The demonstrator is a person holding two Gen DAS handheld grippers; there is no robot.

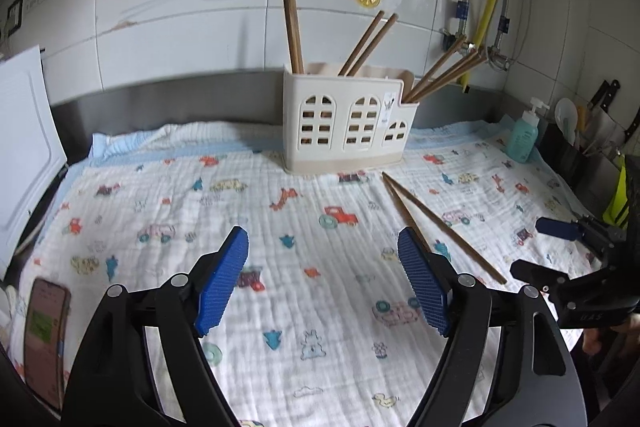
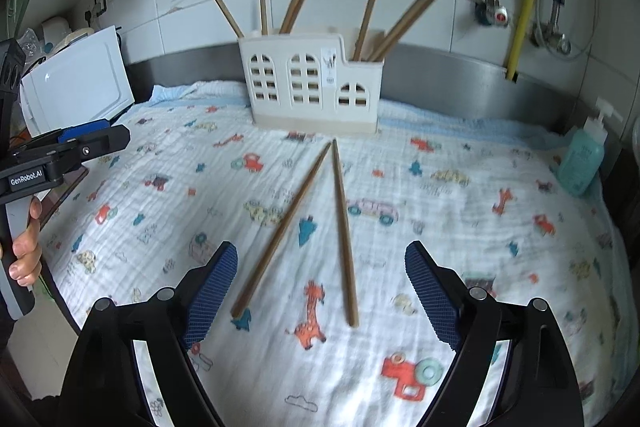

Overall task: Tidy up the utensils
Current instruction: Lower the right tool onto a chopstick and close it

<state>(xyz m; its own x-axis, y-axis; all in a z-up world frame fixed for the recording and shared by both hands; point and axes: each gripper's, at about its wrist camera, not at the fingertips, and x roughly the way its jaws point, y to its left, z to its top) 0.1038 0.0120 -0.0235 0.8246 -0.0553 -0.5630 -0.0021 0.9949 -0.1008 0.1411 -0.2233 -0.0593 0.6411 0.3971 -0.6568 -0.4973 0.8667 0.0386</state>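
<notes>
With the right gripper (image 2: 320,291) gaping wide and empty, those splayed chopsticks (image 2: 316,227) toward twelve o'clock could scatter if pinched unevenly.

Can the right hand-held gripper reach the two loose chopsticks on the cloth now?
Probably yes. The right hand-held gripper is open, and the two chopsticks lie apart on the cloth just ahead, between its fingers. Nothing covers them.
</notes>
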